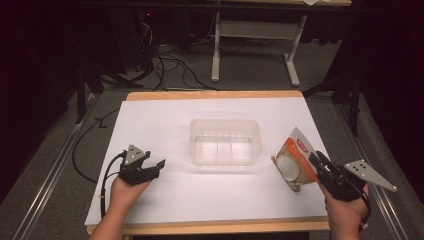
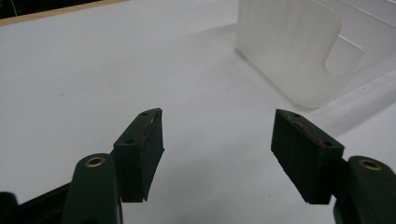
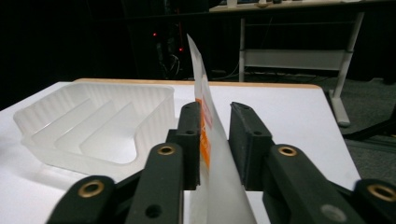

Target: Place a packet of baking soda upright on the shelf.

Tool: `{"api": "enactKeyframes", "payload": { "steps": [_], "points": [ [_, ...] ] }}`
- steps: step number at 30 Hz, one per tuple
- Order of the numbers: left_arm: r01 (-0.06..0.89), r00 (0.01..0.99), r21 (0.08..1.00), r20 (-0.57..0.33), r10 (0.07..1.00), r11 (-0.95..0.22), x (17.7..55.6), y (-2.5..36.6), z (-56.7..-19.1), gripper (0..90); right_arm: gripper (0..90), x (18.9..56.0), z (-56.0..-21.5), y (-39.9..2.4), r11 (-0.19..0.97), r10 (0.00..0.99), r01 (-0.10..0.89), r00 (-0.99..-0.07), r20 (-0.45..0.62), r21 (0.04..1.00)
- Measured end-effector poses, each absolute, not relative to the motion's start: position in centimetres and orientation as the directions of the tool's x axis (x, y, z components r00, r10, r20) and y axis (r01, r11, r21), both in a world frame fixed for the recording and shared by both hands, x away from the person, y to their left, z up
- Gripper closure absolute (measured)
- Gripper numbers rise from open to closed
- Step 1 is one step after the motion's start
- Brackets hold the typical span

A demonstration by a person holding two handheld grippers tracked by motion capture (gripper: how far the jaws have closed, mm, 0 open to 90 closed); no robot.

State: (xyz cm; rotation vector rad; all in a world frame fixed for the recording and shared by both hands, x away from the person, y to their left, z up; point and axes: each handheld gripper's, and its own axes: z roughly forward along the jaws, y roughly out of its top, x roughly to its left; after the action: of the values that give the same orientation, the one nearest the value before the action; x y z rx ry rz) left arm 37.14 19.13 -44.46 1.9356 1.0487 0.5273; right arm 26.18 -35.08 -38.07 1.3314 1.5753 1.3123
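Observation:
An orange-and-white snack packet (image 1: 295, 160) lies at the right of the white table, beside the clear plastic container (image 1: 224, 122) that stands in the middle. My right gripper (image 1: 316, 159) is at the packet's near-right edge. In the right gripper view the packet (image 3: 205, 93) stands edge-on between the jaws of my right gripper (image 3: 215, 109); it leans on one pad with a gap to the other, so the jaws are open around it. My left gripper (image 1: 152, 159) rests at the front left, open and with nothing in it (image 2: 217, 116). The container (image 2: 289, 46) is ahead of it to the right.
The container (image 3: 93, 116) has ribbed compartments inside and holds nothing. White sheet (image 1: 165, 120) covers the wooden table. Beyond the far edge are a white desk frame (image 1: 216, 50) and cables on the dark floor (image 1: 170, 65).

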Motion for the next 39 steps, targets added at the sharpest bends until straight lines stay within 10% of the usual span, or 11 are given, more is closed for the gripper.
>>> {"api": "enactKeyframes", "payload": {
  "steps": [32, 39],
  "points": [
    [0.461, 0.603, 0.849, -0.085, 0.793, -0.259, 36.8, 18.9, -43.9, 42.7, 52.1, 27.5, -42.4, -34.6, -0.052, 0.956, 0.403, -0.245, 0.162, 0.914],
    [0.466, 0.619, 0.835, -0.072, 0.782, -0.292, 36.9, 17.9, -44.2, 55.8, 67.9, 27.5, -42.2, -34.4, -0.052, 0.96, 0.397, -0.233, 0.155, 0.916]
  ]
}}
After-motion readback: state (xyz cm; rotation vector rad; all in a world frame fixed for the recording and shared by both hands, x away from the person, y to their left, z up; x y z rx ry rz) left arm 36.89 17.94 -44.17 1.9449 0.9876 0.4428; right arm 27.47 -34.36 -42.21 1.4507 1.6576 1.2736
